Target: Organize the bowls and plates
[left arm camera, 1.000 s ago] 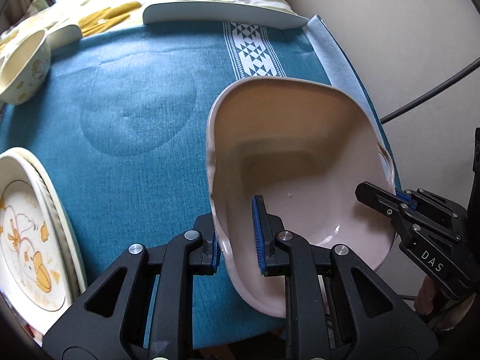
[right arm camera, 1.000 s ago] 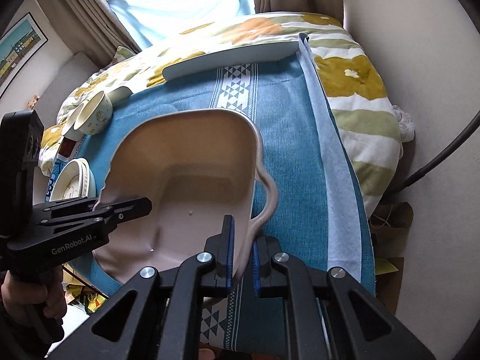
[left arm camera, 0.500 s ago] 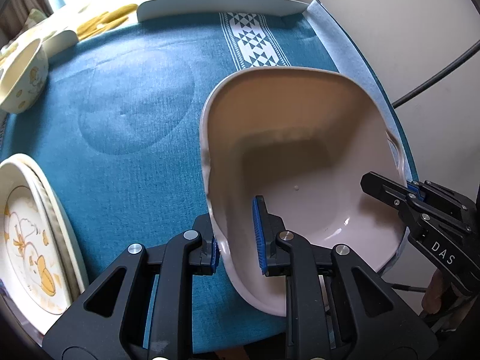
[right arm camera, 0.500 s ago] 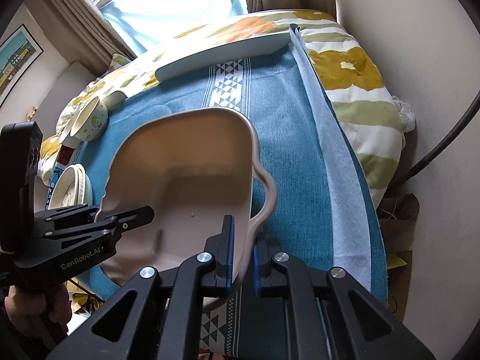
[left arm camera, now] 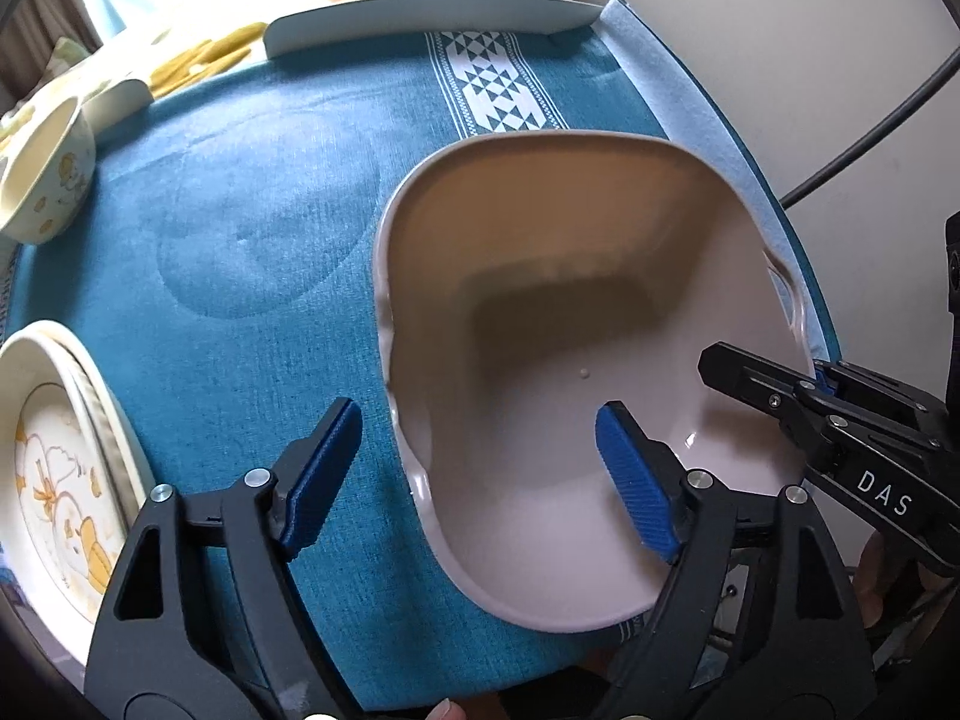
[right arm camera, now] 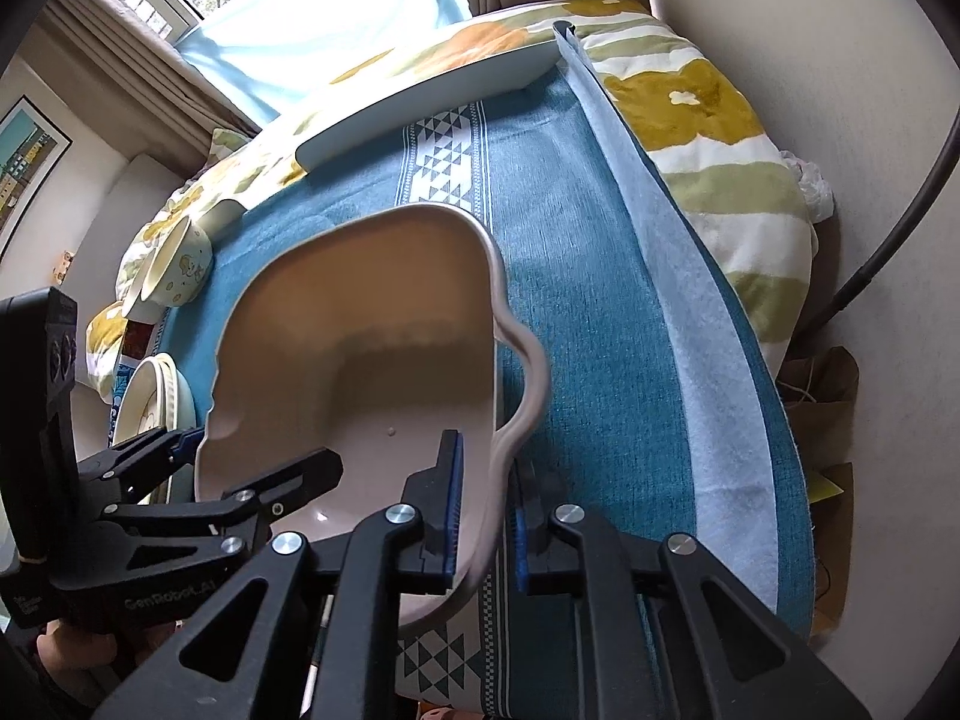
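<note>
Left gripper (left arm camera: 477,468) jaws opening wide; right gripper (right arm camera: 483,516) jaws opening, slight gap

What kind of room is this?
Probably a bedroom or small living room at home: a flowery quilt lies behind the table's blue cloth, beside a curtained window and a framed picture.

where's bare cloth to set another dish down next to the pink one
Free: the teal cloth between the pink dish, small bowl and plate stack. Crowded: both the opening left gripper and right gripper straddle the dish's near rims.
</note>
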Motion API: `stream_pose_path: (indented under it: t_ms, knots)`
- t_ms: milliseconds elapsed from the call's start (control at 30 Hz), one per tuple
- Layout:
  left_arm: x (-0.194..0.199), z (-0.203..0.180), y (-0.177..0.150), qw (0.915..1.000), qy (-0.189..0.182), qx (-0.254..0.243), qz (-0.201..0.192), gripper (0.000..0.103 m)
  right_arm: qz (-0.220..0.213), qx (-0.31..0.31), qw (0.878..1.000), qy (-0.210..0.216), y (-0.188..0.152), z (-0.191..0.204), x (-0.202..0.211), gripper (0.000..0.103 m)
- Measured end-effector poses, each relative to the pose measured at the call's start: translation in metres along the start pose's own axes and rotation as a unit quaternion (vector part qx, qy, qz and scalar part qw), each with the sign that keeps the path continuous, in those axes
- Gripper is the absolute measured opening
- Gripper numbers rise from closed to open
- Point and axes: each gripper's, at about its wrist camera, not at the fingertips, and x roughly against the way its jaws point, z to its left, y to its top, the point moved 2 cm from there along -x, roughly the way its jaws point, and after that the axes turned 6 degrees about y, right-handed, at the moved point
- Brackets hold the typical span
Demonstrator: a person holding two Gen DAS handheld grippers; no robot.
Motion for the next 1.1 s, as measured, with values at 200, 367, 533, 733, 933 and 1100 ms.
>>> stream_pose_path:
  t_ms: [200, 367, 533, 733, 933, 1100]
  knots:
    - [0.018, 0.009, -0.004, 1.0000, -0.002, 0.007, 0.001, 0.079, -0.010, -0.006, 1.000, -0.006, 0.002, 0.002, 0.019, 0.024]
    - [0.079, 0.030, -0.006, 0.9988, 0.016, 0.023, -0.041, 0.079, -0.042, 0.029, 0.999, -0.007, 0.016, 0.032, 0.065, 0.024]
    - [0.157, 0.075, 0.005, 0.9885, 0.053, 0.068, -0.124, 0.094, -0.084, 0.091, 0.991, 0.049, 0.047, 0.092, 0.096, 0.050]
    - [0.189, 0.155, 0.025, 0.9765, 0.091, 0.118, -0.156, 0.103, -0.122, 0.146, 0.976, 0.108, 0.084, 0.166, 0.083, 0.102]
    - [0.176, 0.242, 0.041, 0.9728, 0.080, 0.169, -0.137, 0.103, -0.069, 0.168, 0.980, 0.078, 0.120, 0.227, 0.027, 0.102]
    - [0.142, 0.298, 0.056, 0.9733, 0.048, 0.200, -0.103, 0.100, -0.027, 0.156, 0.985, 0.061, 0.150, 0.260, -0.038, 0.102]
